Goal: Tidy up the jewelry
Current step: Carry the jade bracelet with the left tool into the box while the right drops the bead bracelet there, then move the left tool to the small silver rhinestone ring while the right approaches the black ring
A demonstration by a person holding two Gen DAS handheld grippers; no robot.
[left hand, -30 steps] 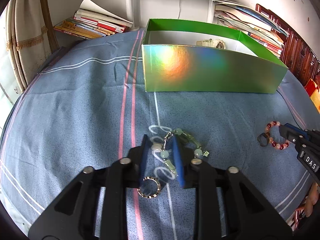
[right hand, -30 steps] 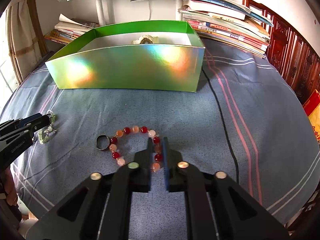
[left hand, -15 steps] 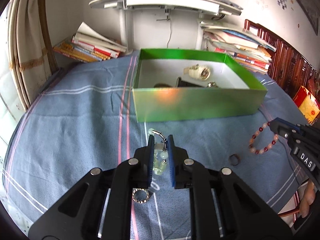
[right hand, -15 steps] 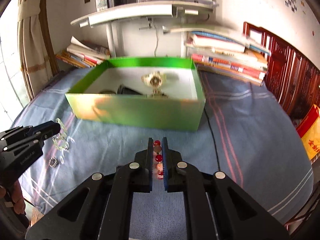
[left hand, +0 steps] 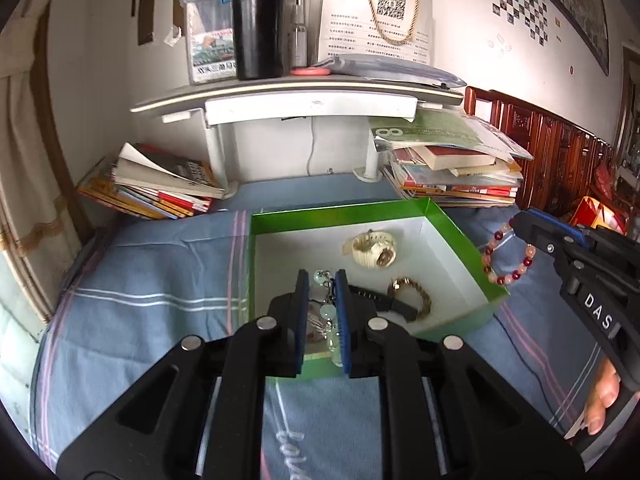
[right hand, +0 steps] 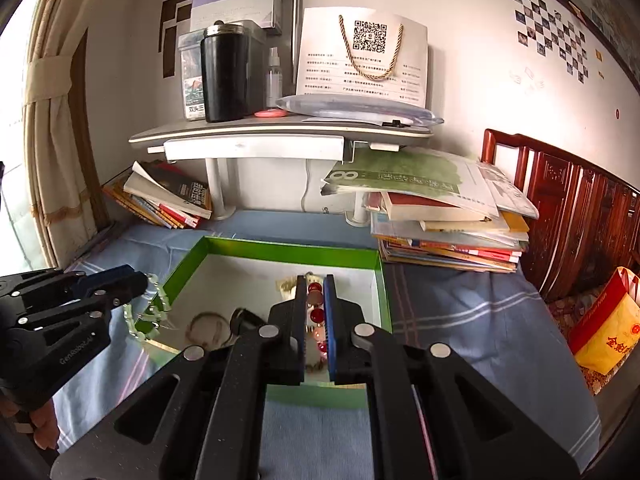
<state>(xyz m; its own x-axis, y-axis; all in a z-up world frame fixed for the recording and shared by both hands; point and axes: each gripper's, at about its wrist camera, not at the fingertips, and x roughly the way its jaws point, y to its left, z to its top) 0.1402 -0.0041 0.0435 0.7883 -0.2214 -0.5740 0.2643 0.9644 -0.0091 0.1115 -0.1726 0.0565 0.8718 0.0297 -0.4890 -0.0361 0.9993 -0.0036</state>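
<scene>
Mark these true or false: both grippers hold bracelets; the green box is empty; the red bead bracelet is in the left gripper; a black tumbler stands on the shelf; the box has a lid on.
1. Both grippers hold bracelets. True: the left gripper is shut on the pale green bracelet, and the right gripper is shut on the red bead bracelet.
2. The green box is empty. False: a cream watch, a gold watch and a dark band lie inside.
3. The red bead bracelet is in the left gripper. False: the right gripper holds it.
4. A black tumbler stands on the shelf. True.
5. The box has a lid on. False: it is open-topped.
</scene>
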